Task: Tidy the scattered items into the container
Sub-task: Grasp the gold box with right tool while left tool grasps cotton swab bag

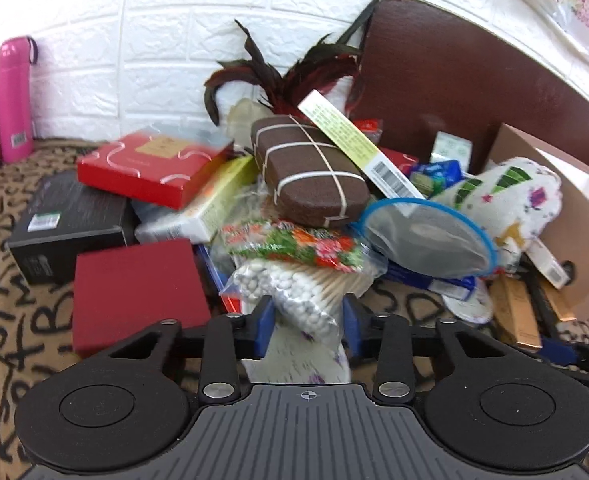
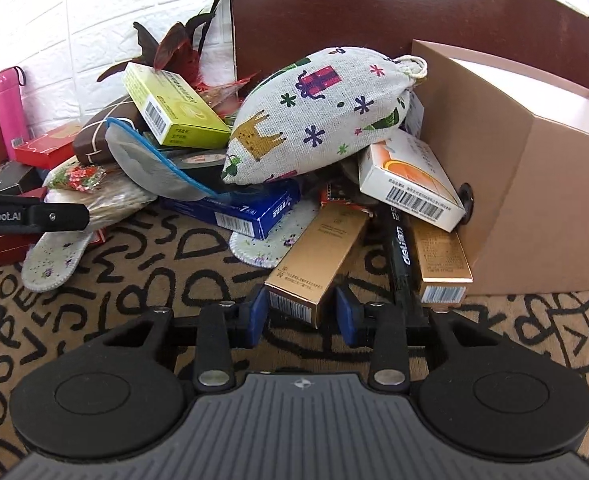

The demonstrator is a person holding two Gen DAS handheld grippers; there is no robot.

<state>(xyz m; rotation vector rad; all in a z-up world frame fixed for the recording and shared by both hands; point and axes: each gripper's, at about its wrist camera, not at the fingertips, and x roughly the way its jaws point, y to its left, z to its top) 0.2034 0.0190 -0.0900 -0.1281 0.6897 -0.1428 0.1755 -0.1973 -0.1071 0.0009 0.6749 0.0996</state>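
White brick-pattern wall and a tan cloth scrawled with black letters frame a heap of boxes and pouches, with the open cardboard container [image 2: 494, 184] at the heap's right edge.

Two of the scattered items matter now. A gold carton [image 2: 314, 260] lies flat on the cloth, its long axis running from the heap toward the camera, barcoded end nearest. The right hand-held gripper [image 2: 303, 310] sits straight in line with that end, blue pads on either side and partly closed around it; whether they already press I cannot tell. The container stands just to the right of this carton, so the right side is the nearer one for the drop.

A clear bag of cotton swabs [image 1: 294, 296] lies at the heap's near edge over a flowered insole [image 1: 306, 356]. The left hand-held gripper [image 1: 308, 326] is narrowed on the bag's near end, pads seemingly touching the plastic. From there the container lies well apart, across the heap to the right.
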